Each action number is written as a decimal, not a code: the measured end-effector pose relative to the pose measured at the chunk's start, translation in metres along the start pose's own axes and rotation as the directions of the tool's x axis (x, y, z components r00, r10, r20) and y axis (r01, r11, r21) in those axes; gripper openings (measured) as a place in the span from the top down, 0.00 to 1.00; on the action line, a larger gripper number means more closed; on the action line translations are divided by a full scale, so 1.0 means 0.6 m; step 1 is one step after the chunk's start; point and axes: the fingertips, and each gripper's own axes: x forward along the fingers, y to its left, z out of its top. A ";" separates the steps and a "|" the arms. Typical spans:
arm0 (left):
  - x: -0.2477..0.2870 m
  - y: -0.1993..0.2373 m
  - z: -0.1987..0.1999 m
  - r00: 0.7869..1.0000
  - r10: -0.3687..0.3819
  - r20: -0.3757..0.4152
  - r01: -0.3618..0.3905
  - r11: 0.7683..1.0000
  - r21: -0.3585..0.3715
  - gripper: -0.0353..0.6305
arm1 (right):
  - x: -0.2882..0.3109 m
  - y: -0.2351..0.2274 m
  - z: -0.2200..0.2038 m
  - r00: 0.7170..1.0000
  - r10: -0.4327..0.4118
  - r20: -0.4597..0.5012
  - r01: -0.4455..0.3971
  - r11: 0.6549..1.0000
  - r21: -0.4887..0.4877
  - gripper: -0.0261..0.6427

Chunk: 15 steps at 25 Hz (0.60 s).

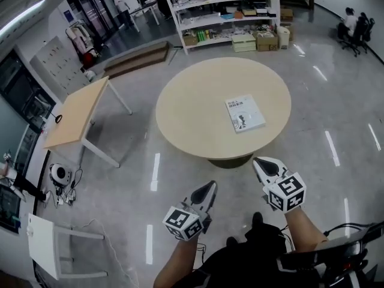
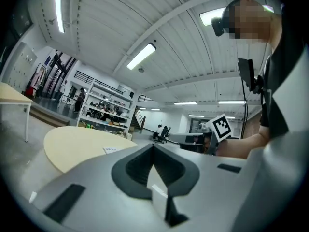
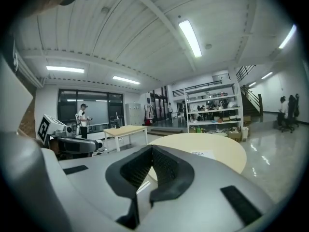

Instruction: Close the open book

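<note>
Jaws pressed together and empty, the left gripper (image 1: 210, 186) and right gripper (image 1: 258, 161) hang short of the round beige wooden table (image 1: 192, 101), so this looks like the approach step, and next they must reach the white paper-covered book (image 1: 244, 113) lying on it.

I am in a big open lab or workshop hall: a glossy grey floor (image 1: 324, 71) spreads wall to wall under a ribbed white ceiling (image 3: 120, 42) with long strip lights (image 3: 190, 37). Ahead of me stand a white shelf rack (image 1: 222, 17) crowded with boxes (image 1: 243, 42) and gear, a round table (image 1: 192, 107) and a plain work desk (image 1: 75, 113). A staircase (image 3: 250, 98) rises at the far right, and people sit on office chairs (image 1: 357, 29) off to that side.
</note>
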 end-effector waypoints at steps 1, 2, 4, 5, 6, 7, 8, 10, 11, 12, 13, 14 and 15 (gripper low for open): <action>-0.018 -0.013 -0.003 1.000 0.001 0.004 -0.001 1.000 0.000 0.95 | -0.020 0.014 0.002 1.000 0.004 0.002 -0.004 1.000 -0.008 0.96; -0.036 -0.025 -0.005 1.000 0.005 0.008 -0.005 1.000 0.002 0.95 | -0.039 0.027 0.003 1.000 0.005 0.006 -0.005 1.000 -0.013 0.96; -0.067 -0.047 -0.009 1.000 0.014 0.011 -0.014 1.000 0.003 0.95 | -0.075 0.048 0.000 1.000 0.003 0.011 -0.003 1.000 -0.018 0.96; -0.080 -0.062 -0.011 1.000 0.016 0.012 -0.016 1.000 0.001 0.95 | -0.093 0.055 -0.002 1.000 0.000 0.012 0.000 1.000 -0.021 0.96; -0.089 -0.080 -0.013 1.000 0.014 0.012 -0.014 1.000 0.002 0.95 | -0.112 0.060 -0.005 1.000 -0.004 0.014 0.004 1.000 -0.022 0.96; -0.097 -0.100 -0.015 1.000 0.009 0.011 -0.009 1.000 0.008 0.95 | -0.132 0.062 -0.008 1.000 -0.007 0.020 0.008 1.000 -0.022 0.96; -0.103 -0.122 -0.018 1.000 0.001 0.010 -0.002 1.000 0.020 0.95 | -0.153 0.065 -0.012 1.000 -0.009 0.027 0.010 1.000 -0.022 0.96; -0.111 -0.167 -0.023 1.000 -0.008 0.009 0.007 0.999 0.043 0.95 | -0.197 0.071 -0.022 0.999 -0.007 0.038 0.009 0.999 -0.033 0.96; -0.114 -0.190 -0.027 1.000 -0.009 0.010 0.008 0.999 0.046 0.95 | -0.221 0.074 -0.028 0.999 -0.003 0.039 0.005 0.999 -0.040 0.96; -0.117 -0.217 -0.033 1.000 -0.010 0.009 0.010 0.999 0.042 0.95 | -0.248 0.078 -0.035 0.999 0.003 0.039 -0.001 0.999 -0.046 0.96; -0.121 -0.248 -0.043 1.000 -0.015 0.004 0.014 0.999 0.036 0.95 | -0.277 0.083 -0.043 0.999 0.009 0.038 -0.007 0.999 -0.050 0.96; -0.128 -0.283 -0.055 1.000 -0.024 -0.003 0.024 0.999 0.030 0.95 | -0.309 0.090 -0.052 0.999 0.015 0.036 -0.014 0.999 -0.051 0.96; -0.137 -0.320 -0.068 0.999 -0.035 -0.009 0.035 0.999 0.029 0.95 | -0.345 0.098 -0.061 0.999 0.019 0.036 -0.017 0.998 -0.052 0.96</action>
